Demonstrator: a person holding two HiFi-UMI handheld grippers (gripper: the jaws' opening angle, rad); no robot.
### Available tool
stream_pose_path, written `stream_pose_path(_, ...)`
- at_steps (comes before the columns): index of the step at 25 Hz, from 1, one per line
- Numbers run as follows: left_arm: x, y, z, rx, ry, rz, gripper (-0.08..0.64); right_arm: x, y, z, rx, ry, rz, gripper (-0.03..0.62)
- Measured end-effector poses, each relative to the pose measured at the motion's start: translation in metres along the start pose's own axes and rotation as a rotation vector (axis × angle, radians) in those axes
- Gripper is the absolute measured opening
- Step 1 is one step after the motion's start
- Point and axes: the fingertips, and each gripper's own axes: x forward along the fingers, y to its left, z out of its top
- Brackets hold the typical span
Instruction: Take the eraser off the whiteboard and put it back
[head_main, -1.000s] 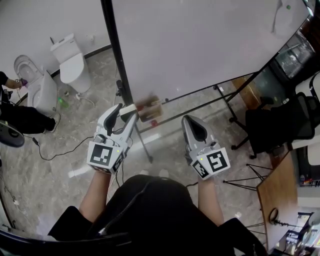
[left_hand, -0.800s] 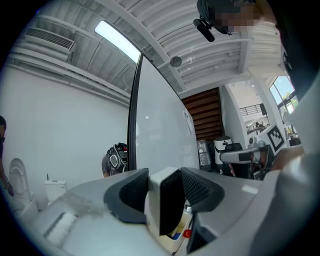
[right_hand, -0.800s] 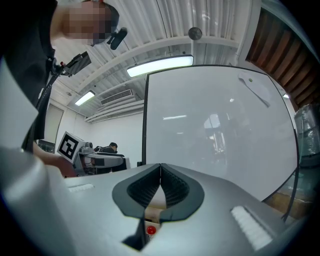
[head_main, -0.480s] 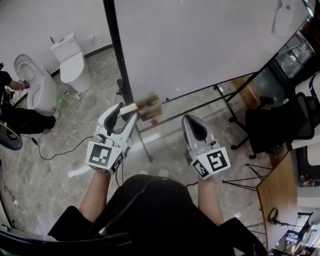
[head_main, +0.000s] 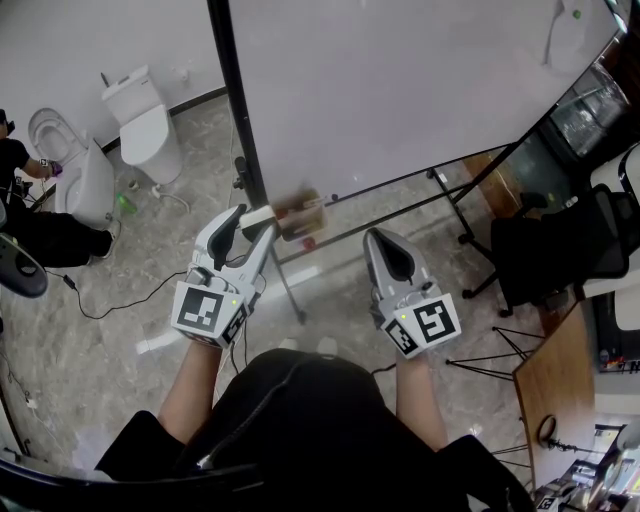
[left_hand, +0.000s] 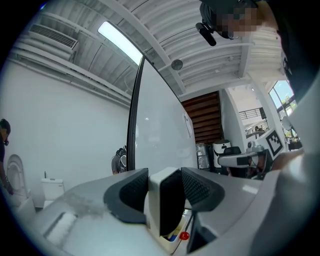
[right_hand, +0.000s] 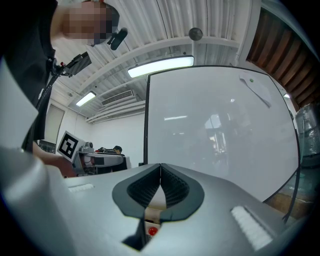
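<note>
Well off to the left of the left-hand fingers, a white toilet (head_main: 143, 125) stands on the marble floor (head_main: 120, 330). The left gripper (head_main: 250, 226) points at the whiteboard (head_main: 400, 90). Its fingers (left_hand: 131, 194) are clenched on the eraser (left_hand: 167, 202), a white block with a dark felt face that stands on edge between the two pads. The eraser sits at the fingertips, right beside the whiteboard's tray (head_main: 303, 216), which lies just ahead and to their right. Whether the two touch cannot be told. A small red thing (left_hand: 185, 235) shows in the tray below the eraser. To the right, the right gripper (head_main: 380, 240) faces the same board, its fingers (right_hand: 172, 187) closed tip to tip on nothing. Well right of them stands a black office chair (head_main: 555, 250).
</note>
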Motion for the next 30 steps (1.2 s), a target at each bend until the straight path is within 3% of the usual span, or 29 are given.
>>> stream_pose_path(30,0.047,-0.017,-0.037,0.000,0.030,-0.104,0.218,-0.014,-0.020,-0.007,-0.005,0.032,-0.071,0.009)
